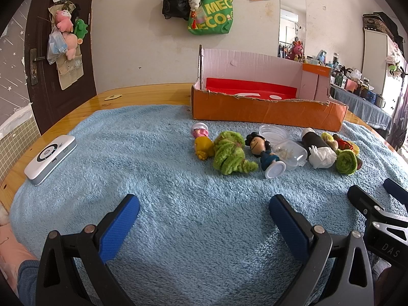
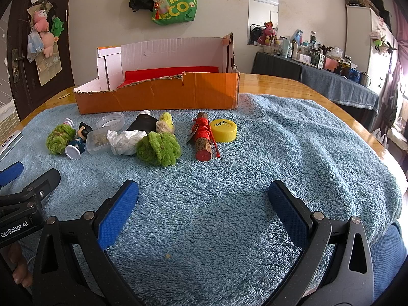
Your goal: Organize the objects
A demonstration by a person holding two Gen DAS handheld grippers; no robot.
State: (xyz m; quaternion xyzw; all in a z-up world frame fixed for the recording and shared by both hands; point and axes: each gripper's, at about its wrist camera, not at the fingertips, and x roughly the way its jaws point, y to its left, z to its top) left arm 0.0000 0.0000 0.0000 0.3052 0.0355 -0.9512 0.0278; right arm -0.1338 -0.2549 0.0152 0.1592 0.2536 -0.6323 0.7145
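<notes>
Hovering above the blue towel (image 2: pixel 255 132), the left gripper (image 1: pixel 204 221) and right gripper (image 2: pixel 202 209) are both spreading their fingers wide, gripping nothing. Toys including the green plush (image 1: pixel 228 153) are lying before the orange box (image 2: pixel 163 94), apparently untouched.

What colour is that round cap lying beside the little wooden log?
Yellow cap, with black writing on top; the right wrist view shows it best.

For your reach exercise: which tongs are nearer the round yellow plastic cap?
Right. The right tongs sit just before the round yellow plastic cap; the left tongs lie farther left.
</notes>
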